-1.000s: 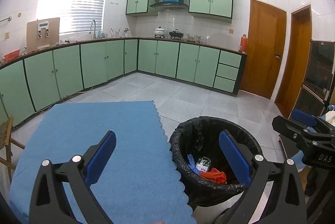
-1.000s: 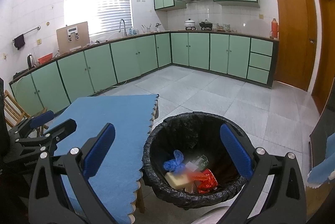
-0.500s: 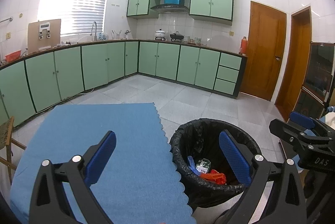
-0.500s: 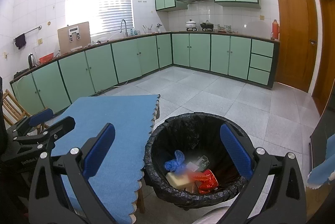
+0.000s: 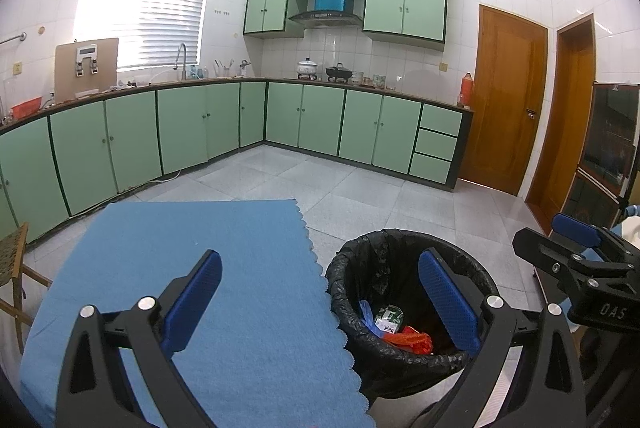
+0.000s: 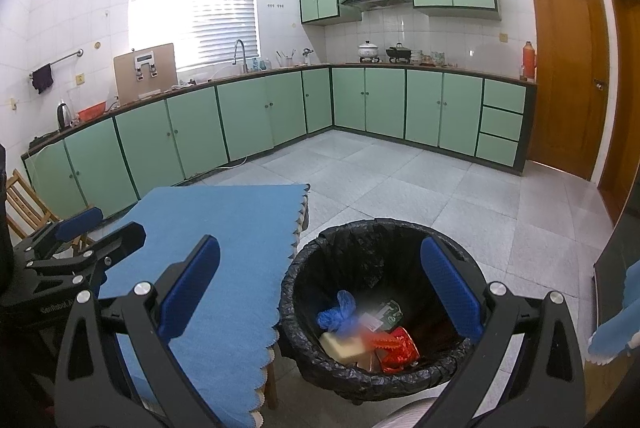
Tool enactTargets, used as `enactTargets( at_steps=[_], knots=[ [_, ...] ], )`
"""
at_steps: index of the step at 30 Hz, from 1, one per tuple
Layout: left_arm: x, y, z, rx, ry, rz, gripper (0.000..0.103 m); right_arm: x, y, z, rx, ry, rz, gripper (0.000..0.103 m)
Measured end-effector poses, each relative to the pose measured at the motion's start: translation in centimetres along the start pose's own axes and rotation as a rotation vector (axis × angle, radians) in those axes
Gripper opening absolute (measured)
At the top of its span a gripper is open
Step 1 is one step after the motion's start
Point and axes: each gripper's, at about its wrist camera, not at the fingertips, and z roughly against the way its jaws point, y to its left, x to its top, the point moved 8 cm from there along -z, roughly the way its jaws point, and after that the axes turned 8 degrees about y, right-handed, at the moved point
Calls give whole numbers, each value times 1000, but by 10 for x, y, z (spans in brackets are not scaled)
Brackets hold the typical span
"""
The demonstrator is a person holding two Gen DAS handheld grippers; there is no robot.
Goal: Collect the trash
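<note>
A round bin with a black liner (image 5: 408,356) (image 6: 360,372) stands on the floor to the right of a table under a blue cloth (image 5: 192,268) (image 6: 224,228). Inside the bin lie a red wrapper (image 6: 396,348), a blue crumpled bag (image 6: 336,312), a yellowish block (image 6: 344,346) and a small green-white carton (image 5: 390,320). My left gripper (image 5: 320,292) is open and holds nothing, over the cloth's right edge and the bin. My right gripper (image 6: 320,288) is open too, above the bin's near rim. Each gripper shows at the other view's side.
Green cabinets (image 5: 304,120) and a counter run along the far walls, with a sink tap (image 5: 182,58) and pots. Two wooden doors (image 5: 508,100) stand at the right. A wooden chair (image 6: 24,204) sits left of the table. Grey tiled floor (image 6: 400,172) lies beyond the bin.
Both views have shifted slightly, with the bin and cloth sitting a little lower in frame. Both grippers stay open and nothing was taken or dropped.
</note>
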Motion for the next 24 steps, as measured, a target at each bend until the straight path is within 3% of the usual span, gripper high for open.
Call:
enactTargets(
  at_steps=[24],
  knots=[
    [2,1,4,5,-4,-3,97,2,3,-1,6,-5,6,98]
  ],
)
